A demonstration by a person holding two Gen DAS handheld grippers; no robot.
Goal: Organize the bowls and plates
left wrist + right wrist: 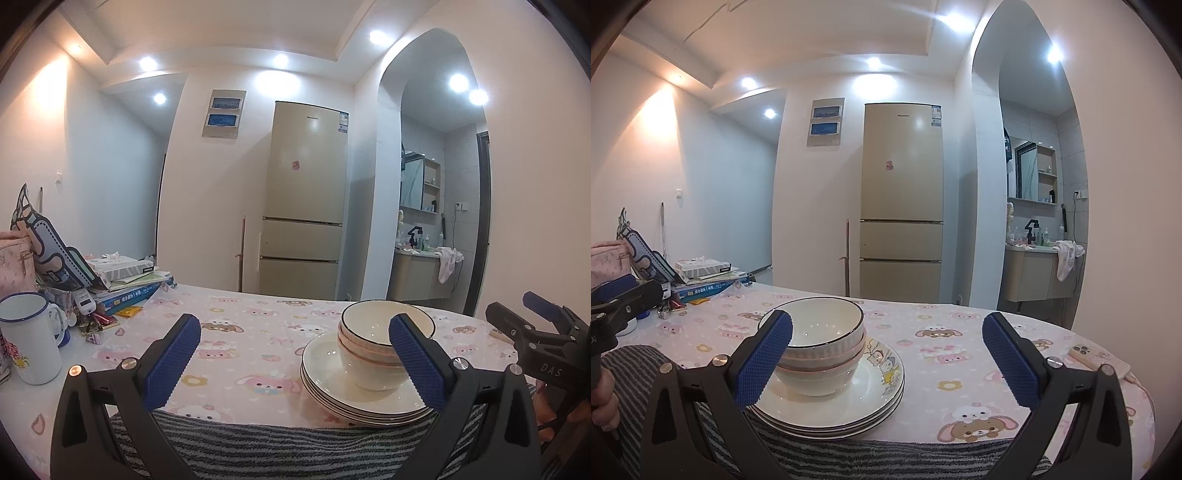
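On the pink cartoon-print surface (960, 332), near its front edge, sits the stack of plates (875, 398), and nested bowls (827, 354) stand right on top of it. Left tongs (293, 363) are spread wide and released, gripping nothing, with the stack just ahead of the right-hand finger. Right tongs (886, 360) are released too, and the bowls peek out behind the left-hand finger. A phone (1099, 360) lies off to the right; a white mug (29, 336) stands far left.
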